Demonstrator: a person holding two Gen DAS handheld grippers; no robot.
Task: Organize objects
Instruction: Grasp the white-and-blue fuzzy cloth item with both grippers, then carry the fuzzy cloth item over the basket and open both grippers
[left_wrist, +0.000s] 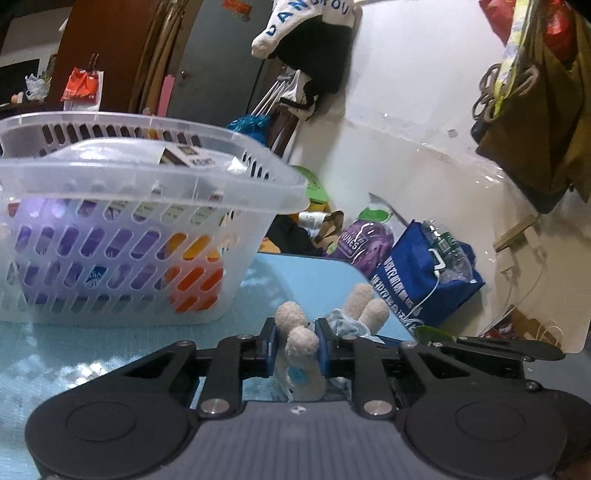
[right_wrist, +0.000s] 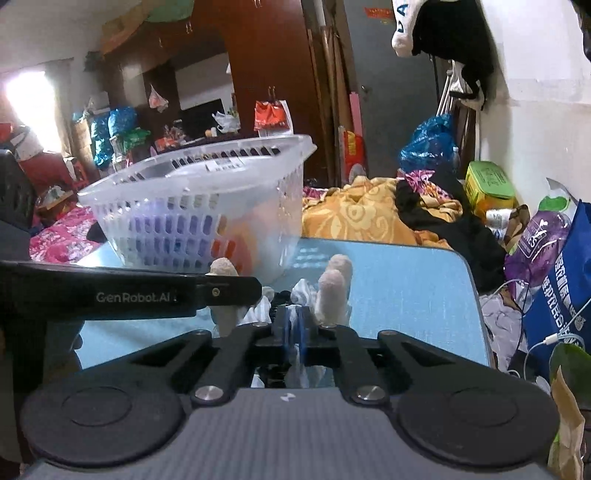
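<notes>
A small beige plush toy (left_wrist: 303, 339) in pale blue-white clothing lies on the light blue table (left_wrist: 110, 350). My left gripper (left_wrist: 296, 349) is shut on the toy's fuzzy limbs. My right gripper (right_wrist: 294, 328) is shut on the toy's white-blue cloth (right_wrist: 300, 291), with two beige limbs (right_wrist: 334, 288) sticking up just beyond it. The left gripper's black arm (right_wrist: 129, 291) crosses the right wrist view at the left. A clear plastic basket (left_wrist: 147, 206) stands on the table to the left and behind, also in the right wrist view (right_wrist: 207, 192), holding purple and orange items.
A blue bag (left_wrist: 428, 273) and a purple packet (left_wrist: 364, 240) sit past the table's right edge. A heap of orange and black cloth (right_wrist: 369, 214) lies behind the table. Bags hang on the white wall (left_wrist: 406, 110) at the right.
</notes>
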